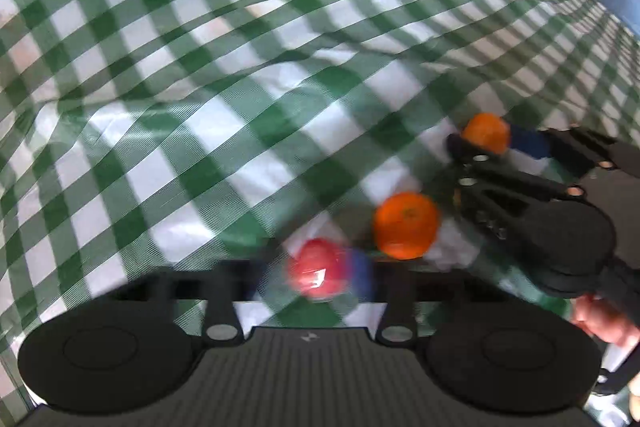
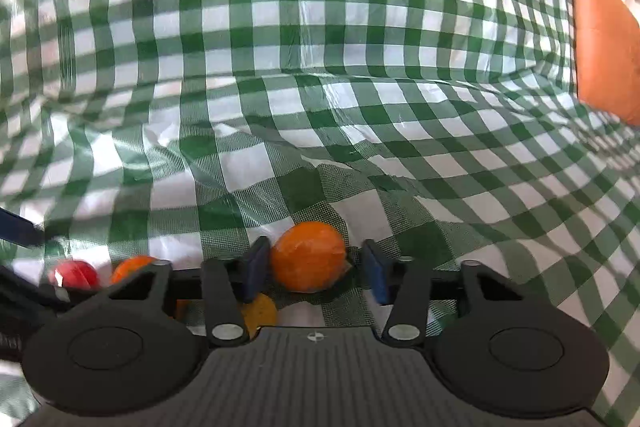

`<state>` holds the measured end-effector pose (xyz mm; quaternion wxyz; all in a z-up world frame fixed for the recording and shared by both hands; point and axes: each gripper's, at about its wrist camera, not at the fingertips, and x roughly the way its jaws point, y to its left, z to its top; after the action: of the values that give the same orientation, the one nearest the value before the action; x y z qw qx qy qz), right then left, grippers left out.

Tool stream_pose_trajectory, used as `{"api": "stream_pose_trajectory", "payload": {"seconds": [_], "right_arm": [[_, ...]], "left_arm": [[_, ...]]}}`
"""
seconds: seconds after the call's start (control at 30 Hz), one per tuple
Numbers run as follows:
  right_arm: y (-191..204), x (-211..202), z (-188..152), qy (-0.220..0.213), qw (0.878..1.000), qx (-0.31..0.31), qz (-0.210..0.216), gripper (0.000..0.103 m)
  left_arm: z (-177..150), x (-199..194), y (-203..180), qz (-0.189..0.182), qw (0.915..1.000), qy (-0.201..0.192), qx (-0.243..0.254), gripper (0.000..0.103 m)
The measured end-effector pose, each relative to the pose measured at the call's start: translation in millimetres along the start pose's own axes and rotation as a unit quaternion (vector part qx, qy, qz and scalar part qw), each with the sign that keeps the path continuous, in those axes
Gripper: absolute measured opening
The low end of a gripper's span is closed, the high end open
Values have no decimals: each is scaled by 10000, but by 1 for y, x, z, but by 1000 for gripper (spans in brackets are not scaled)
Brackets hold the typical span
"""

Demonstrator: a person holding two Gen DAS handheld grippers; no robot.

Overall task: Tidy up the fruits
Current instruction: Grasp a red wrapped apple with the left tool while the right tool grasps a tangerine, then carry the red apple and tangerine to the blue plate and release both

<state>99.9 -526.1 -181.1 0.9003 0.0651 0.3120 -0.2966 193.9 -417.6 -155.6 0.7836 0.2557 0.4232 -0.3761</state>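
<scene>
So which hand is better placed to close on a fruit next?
Right, probably. The orange sits squarely between the open jaws of the right gripper, which only need to close. The left gripper is blurred, its red fruit sits toward one side, and its hold is unclear.

1. Counter (image 2: 320, 47): covered with a wrinkled green-and-white checked cloth.
2. Orange (image 1: 406, 225): on the cloth, near right.
3. Orange-brown cushion (image 2: 604, 43): far right edge.

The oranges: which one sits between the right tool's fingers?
The far orange, between the right gripper's blue pads. The other orange lies loose on the cloth, beside the red fruit.
</scene>
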Motion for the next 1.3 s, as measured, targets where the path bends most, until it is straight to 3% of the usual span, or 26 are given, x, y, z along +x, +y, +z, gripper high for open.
{"api": "stream_pose_trajectory", "payload": {"seconds": [0.13,0.3,0.4,0.53,0.67,0.87,1.1,1.3], "right_arm": [[-17,-8,3,-276,9979,593,8,41],[-47,-36,4,-1162,9833,1237,-663,41],[-65,-52,0,-1110,9770,1573,-917,41],[-65,-96,4,-1171,9765,1643,-764,41],[-50,-163,5,-1230,9802,1547,-144,41],[11,-265,-17,-834,9842,872,1293,41],[96,-359,-44,-343,9609,103,2746,41],[145,-409,-59,-176,9467,-653,3150,41]], "left_arm": [[-1,-19,0,12,9999,-116,-95,32],[-15,-64,19,252,9983,-160,-502,32],[-34,-105,31,435,9961,-155,-746,32],[-67,-169,44,711,9940,-250,-794,32],[-112,-227,49,856,9913,-267,-968,32],[-192,-290,52,1036,9860,104,-1300,32],[-278,-341,58,1296,9756,225,-1758,32],[-318,-373,61,1385,9699,-140,-2000,32]]}}
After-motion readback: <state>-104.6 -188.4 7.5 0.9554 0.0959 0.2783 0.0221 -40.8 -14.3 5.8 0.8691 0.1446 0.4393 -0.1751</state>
